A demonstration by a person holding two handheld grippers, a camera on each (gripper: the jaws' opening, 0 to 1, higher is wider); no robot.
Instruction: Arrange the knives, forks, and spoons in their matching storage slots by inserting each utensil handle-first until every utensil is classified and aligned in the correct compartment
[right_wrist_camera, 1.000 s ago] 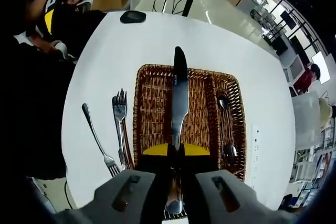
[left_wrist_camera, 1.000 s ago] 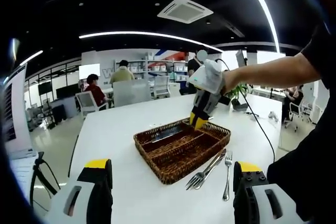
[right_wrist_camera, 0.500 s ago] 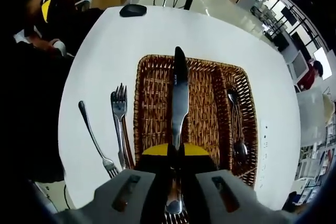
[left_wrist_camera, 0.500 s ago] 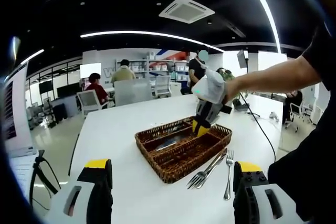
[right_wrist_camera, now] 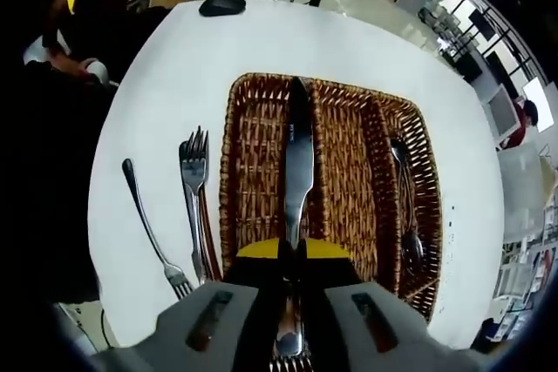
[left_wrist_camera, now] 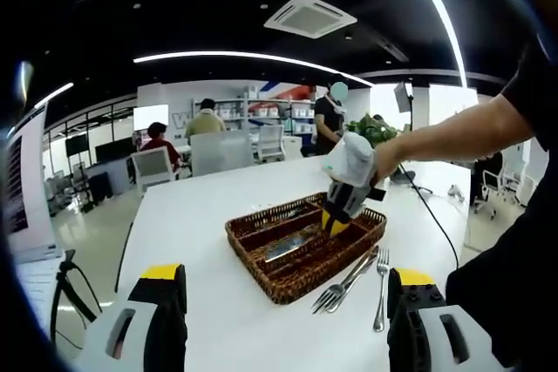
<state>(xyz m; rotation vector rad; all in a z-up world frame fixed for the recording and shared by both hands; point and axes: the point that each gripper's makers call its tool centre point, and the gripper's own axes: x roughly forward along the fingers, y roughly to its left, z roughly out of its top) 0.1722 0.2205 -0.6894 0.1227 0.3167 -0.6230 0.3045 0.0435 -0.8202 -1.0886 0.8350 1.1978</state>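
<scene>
A brown wicker basket [left_wrist_camera: 261,231] [right_wrist_camera: 349,172] with three long compartments sits on the white table. My right gripper [right_wrist_camera: 291,254] [left_wrist_camera: 347,182] is shut on a table knife [right_wrist_camera: 298,158] by its handle. The blade points away, above the basket's left compartment beside the first divider. Spoons [right_wrist_camera: 406,206] lie in the right compartment. Forks lie on the table next to the basket: a close pair [right_wrist_camera: 193,193] [left_wrist_camera: 342,280] and a single one [right_wrist_camera: 148,233] [left_wrist_camera: 379,289]. My left gripper [left_wrist_camera: 288,320] stands open near the table's front edge, with nothing between its jaws.
A black mouse-shaped object [right_wrist_camera: 221,5] lies on the table beyond the basket. The person's arm [left_wrist_camera: 453,128] reaches over the table from the right. Chairs, shelves and people stand in the office behind the table [left_wrist_camera: 200,206]. A cable [left_wrist_camera: 432,206] runs across the table's right side.
My right gripper has carried the knife lower and a little nearer, so the blade now hangs over the basket's inside. The left gripper has stayed put.
</scene>
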